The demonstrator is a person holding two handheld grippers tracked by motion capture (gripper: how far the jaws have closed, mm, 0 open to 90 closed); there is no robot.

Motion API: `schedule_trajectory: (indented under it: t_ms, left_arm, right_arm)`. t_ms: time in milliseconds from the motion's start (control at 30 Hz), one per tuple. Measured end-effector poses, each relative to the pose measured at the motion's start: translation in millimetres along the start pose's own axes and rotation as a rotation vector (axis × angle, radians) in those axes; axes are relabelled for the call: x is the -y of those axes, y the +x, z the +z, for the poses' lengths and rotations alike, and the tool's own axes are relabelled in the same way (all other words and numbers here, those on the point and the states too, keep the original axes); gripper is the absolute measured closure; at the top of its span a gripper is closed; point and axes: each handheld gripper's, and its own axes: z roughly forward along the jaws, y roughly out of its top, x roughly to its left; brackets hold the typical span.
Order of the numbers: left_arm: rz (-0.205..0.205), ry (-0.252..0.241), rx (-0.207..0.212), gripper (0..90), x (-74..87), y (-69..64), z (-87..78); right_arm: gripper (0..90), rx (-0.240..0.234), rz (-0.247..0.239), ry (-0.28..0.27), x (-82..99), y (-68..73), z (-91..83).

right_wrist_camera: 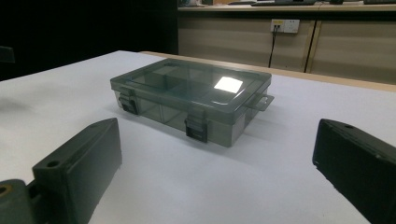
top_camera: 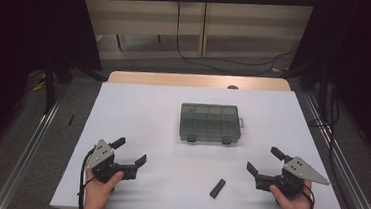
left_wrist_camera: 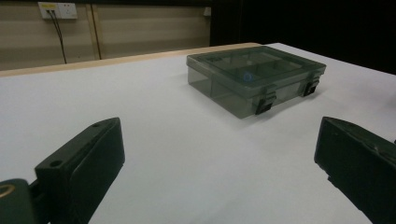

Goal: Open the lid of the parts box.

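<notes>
A white table (top_camera: 138,111) is seen from above, with a smoky transparent compartment box (top_camera: 210,122) set near its middle, lid closed and both front latches fastened. Through the lid, dividers forming several compartments can be made out; whether anything lies in them cannot be told. The left gripper (top_camera: 130,152) is held at the near left of the table, its jaws spread wide with nothing between them and nothing touched. The right gripper (top_camera: 264,161) is held at the near right, likewise spread wide and empty. Both are pointed toward the box but kept well apart from it. A small black block (top_camera: 217,188) lies flat on the table between the grippers, nearer the right one.
</notes>
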Motion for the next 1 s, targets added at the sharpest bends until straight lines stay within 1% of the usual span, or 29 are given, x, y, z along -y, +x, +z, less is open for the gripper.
schedule_trajectory:
  t_ms: [100,167,200,333,433,533,600,667,767,800,933,1000]
  left_arm:
    - [0.000,0.000,0.002,2.0,-0.6,-1.0,1.9]
    - [-0.016,0.011,0.010,2.0,-0.7,-1.9,5.5]
    - [-0.020,0.008,0.012,2.1,-0.8,-2.3,6.9]
    - [-0.021,0.011,0.012,2.2,-1.9,-3.3,9.7]
    - [-0.015,0.013,0.014,2.5,-3.7,-4.1,13.0]
    - [-0.011,0.016,0.016,2.7,-4.5,-4.8,14.5]
    - [-0.012,0.020,0.018,2.8,-5.5,-6.4,16.5]
    - [0.006,0.030,0.021,2.9,-6.4,-7.1,17.8]
    - [-0.001,0.034,0.020,3.2,-6.9,-8.7,19.9]
    - [0.009,0.042,0.018,3.3,-7.2,-8.3,20.9]
    - [-0.001,0.047,0.020,3.4,-7.1,-9.1,23.2]
    - [0.004,0.055,0.020,3.5,-7.3,-10.0,24.9]
  right_arm:
    - [1.2,-0.002,0.004,0.006,0.3,-0.1,1.5]
    - [1.7,-0.004,0.002,0.015,-0.2,0.4,3.9]
    - [2.0,-0.005,0.002,0.018,-0.4,0.6,4.5]
    - [2.3,-0.005,-0.005,0.021,-0.9,0.5,6.6]
    - [2.7,0.001,-0.023,0.027,-2.8,1.0,8.9]
    - [3.0,-0.002,-0.030,0.027,-3.9,1.1,11.0]
    - [3.1,-0.003,-0.027,0.033,-4.3,1.6,11.6]
    - [3.6,-0.002,-0.038,0.034,-4.8,1.3,13.2]
    - [3.7,0.001,-0.035,0.034,-5.9,1.4,15.2]
    - [4.2,0.004,-0.034,0.032,-7.1,1.2,16.7]
    - [4.7,0.010,-0.041,0.042,-8.2,0.3,20.0]
    - [4.7,0.014,-0.040,0.046,-8.5,0.3,20.7]
